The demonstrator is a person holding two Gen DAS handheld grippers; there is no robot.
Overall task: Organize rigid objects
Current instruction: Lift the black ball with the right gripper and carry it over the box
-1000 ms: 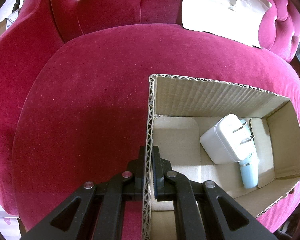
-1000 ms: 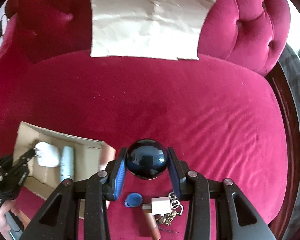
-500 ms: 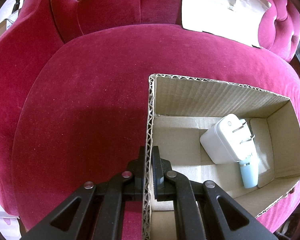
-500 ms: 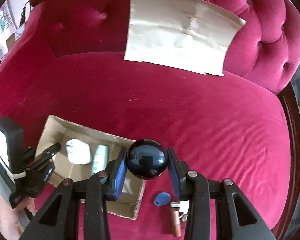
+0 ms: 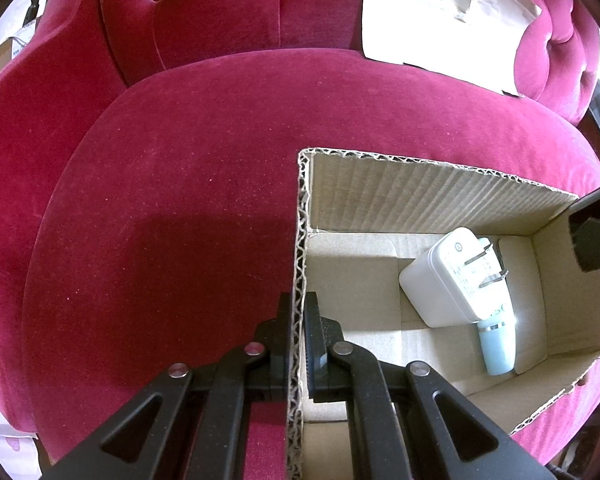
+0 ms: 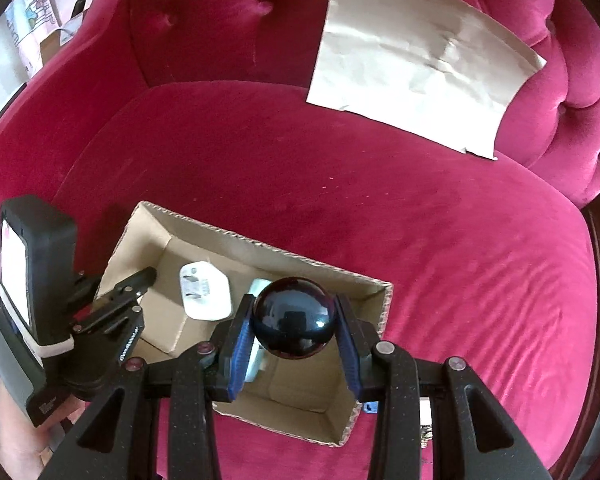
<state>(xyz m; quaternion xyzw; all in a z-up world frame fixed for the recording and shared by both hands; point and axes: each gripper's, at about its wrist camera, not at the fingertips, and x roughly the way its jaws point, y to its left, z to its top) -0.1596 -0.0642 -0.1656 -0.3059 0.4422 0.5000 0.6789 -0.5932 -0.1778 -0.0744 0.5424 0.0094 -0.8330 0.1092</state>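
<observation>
**Black ball held over the cardboard box**

A glossy black ball [image 6: 293,318] is gripped between the blue-padded fingers [image 6: 238,354] of the right claw [image 6: 294,344], which is closed against both sides of the ball. The ball is seen above the open cardboard box [image 6: 260,246], over the box's right-hand part; no contact between ball and box can be made out.

The left claw [image 5: 298,328] is closed tightly on the left wall of the cardboard box [image 5: 300,240], one finger outside the corrugated edge and one inside. In the right wrist view the same claw [image 6: 140,280] is seen at the box's left wall, held by a hand [image 6: 16,432] at the lower left edge.

Inside the box, a white plug adapter [image 5: 456,280] is lying with its two metal prongs pointing upward and to the right. A pale blue tube [image 5: 498,344] is lying just beside it, partly covered by the adapter, near the right-hand wall. Both are also visible from the right wrist camera, the adapter [image 6: 205,290] to the left of the ball and the tube [image 6: 256,356] partly hidden behind the claw's left finger.

The box is set on the seat of a crimson velvet sofa [image 6: 420,240]. A sheet of brown paper [image 6: 416,64] is leaned against the tufted backrest. A small blue object [image 6: 371,407] is glimpsed on the seat beside the box's right wall, mostly hidden by the right claw.
</observation>
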